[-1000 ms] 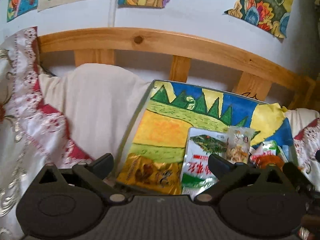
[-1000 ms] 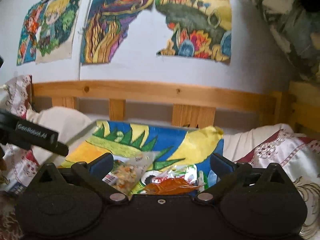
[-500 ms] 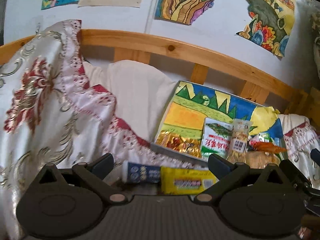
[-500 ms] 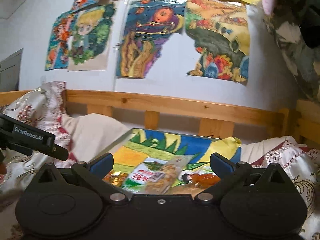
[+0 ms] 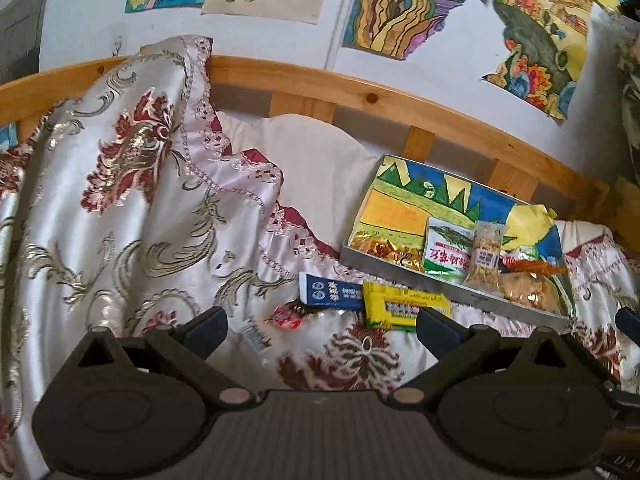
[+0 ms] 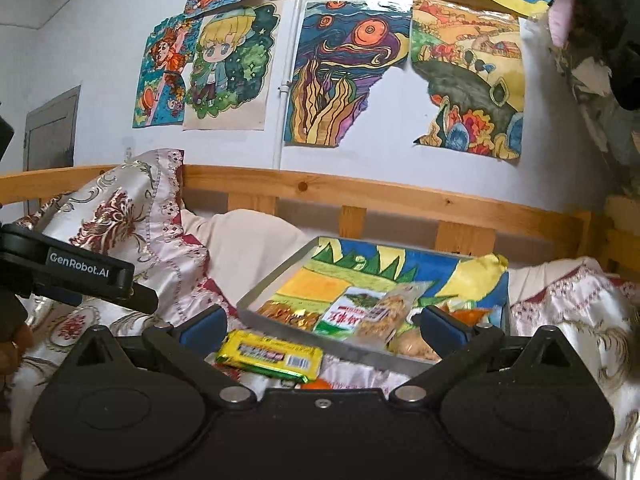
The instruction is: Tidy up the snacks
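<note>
Both grippers hang over the bed with nothing in them: the left gripper (image 5: 322,326) has its jaws spread wide, and the right gripper (image 6: 322,326) is just as wide open and just as empty.

On the floral bedspread (image 5: 120,208), short of the tray, I count three loose snacks. A blue packet (image 5: 330,291) and a yellow bar (image 5: 402,307) lie end to end, touching, their long axes running roughly left to right along the tray's near wall. A small red wrapper (image 5: 286,317) sits just in front of the blue one; a barcoded label lies near it, though whether that is a snack I cannot tell.

The metal tray (image 5: 472,298) rests against the wooden bed rail (image 5: 360,94), lined with a painted landscape sheet. Five packets stand in a row along its near edge: a gold foil pack (image 5: 386,249), a green-and-white pouch (image 5: 448,250) set upright with its long axis pointing toward the rail, a clear bag of pale snacks (image 5: 486,254) likewise upright, an orange wrapper (image 5: 530,267) lying crosswise, and a clear bag of brown pieces (image 5: 528,292). Something green and white may lie behind them, too hidden to name.

From the right wrist view the yellow bar (image 6: 270,356) lies between the open jaws.
</note>
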Motion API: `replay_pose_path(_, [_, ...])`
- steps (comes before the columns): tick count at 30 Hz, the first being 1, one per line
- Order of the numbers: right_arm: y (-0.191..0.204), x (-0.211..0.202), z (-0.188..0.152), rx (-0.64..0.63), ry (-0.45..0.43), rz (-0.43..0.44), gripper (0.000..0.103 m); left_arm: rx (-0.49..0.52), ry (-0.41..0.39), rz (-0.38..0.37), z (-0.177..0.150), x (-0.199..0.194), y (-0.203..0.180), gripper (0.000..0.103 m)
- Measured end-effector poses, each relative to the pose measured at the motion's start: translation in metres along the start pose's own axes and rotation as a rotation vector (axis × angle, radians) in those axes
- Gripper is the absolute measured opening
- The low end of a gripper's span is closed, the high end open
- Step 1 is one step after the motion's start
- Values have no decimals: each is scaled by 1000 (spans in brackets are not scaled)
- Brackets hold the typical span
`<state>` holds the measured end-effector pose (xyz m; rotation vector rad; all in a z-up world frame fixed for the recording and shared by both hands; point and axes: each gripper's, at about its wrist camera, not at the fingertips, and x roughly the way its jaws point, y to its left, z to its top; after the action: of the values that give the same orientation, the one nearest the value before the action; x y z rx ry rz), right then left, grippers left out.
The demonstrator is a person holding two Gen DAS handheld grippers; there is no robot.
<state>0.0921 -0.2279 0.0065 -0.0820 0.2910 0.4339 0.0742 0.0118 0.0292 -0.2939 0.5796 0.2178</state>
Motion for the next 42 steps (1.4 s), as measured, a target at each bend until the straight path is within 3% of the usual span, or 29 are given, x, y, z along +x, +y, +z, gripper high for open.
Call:
replay_pose_path(13, [20,-33,-21,74,104,11,102,152,40,-18,-26,-25,6,102])
replay_pose_path(30, [25,-26,-31,77,173,15,102,110,63,-19,-37,-18,18,102])
replay_pose_path(42, [21,-13,-24,74,202,40,102,135,84,33,-29,-1,10,102])
